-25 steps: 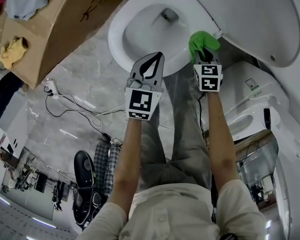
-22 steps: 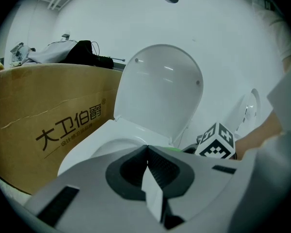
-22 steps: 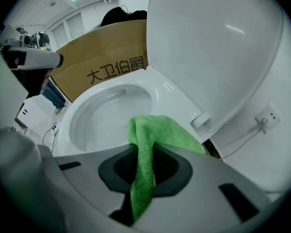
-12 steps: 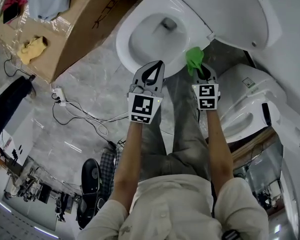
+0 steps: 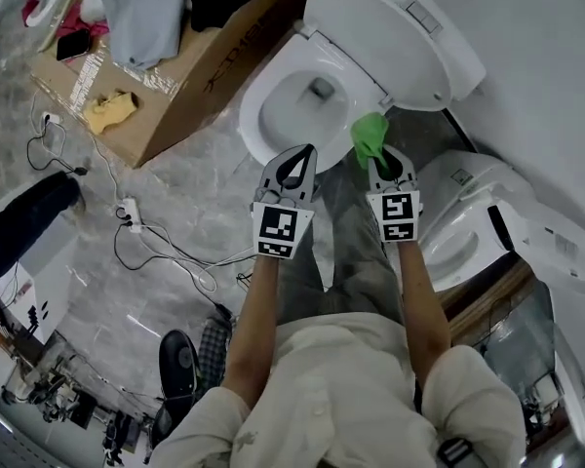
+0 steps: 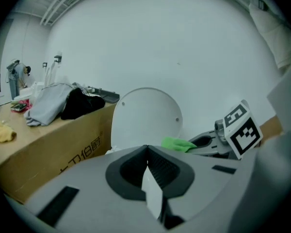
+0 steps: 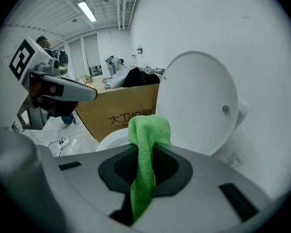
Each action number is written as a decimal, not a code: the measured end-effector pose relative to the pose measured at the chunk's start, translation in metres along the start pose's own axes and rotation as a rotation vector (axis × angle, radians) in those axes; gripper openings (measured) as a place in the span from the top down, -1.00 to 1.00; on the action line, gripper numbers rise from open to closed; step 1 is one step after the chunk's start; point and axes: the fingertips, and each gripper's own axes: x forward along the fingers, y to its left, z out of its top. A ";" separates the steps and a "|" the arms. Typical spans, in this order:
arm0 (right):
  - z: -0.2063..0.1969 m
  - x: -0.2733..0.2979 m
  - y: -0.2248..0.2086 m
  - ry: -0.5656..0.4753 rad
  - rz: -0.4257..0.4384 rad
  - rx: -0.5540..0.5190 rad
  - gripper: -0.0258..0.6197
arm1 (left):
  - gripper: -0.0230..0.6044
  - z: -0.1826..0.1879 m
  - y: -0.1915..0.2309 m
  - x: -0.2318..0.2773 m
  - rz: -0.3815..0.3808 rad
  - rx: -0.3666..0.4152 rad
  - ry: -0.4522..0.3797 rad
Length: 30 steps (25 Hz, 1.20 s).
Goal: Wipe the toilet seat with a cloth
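Right gripper (image 5: 384,162) clamped on cloth (image 5: 370,136), near seat (image 5: 256,94). Left gripper (image 5: 301,156) closed, empty. Likely approach step. Next: lower cloth onto rim.

A grey marbled floor (image 5: 180,198) meets a plain white wall (image 6: 184,42). A long cardboard box (image 5: 190,81) stands left, under far ceiling strip lights (image 7: 87,11).

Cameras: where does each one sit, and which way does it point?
Head view: on the person's head, looking steeply down at the toilet; shows forearms, left gripper, right gripper, shirt.
Left gripper view: on that gripper, looking along its shut jaws at the raised lid and cardboard box.
Right gripper view: on that gripper, looking past the clamped green cloth at the lid.
Shared: both gripper views show lid, box, the other gripper.
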 end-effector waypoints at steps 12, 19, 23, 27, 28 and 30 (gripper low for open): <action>0.153 -0.108 0.017 -0.244 0.093 -0.067 0.79 | 0.89 0.129 -0.020 -0.065 0.054 0.086 -0.120; 0.228 -0.163 0.019 -0.399 0.137 -0.108 0.79 | 0.89 0.180 -0.030 -0.102 0.099 0.131 -0.183; 0.251 -0.179 0.016 -0.450 0.165 -0.131 0.79 | 0.89 0.203 -0.037 -0.112 0.121 0.152 -0.203; 0.266 -0.186 0.006 -0.484 0.180 -0.153 0.79 | 0.89 0.221 -0.042 -0.112 0.148 0.166 -0.218; 0.269 -0.187 0.004 -0.490 0.185 -0.154 0.79 | 0.89 0.225 -0.042 -0.111 0.156 0.169 -0.219; 0.274 -0.187 0.000 -0.499 0.196 -0.154 0.79 | 0.89 0.232 -0.041 -0.108 0.171 0.174 -0.220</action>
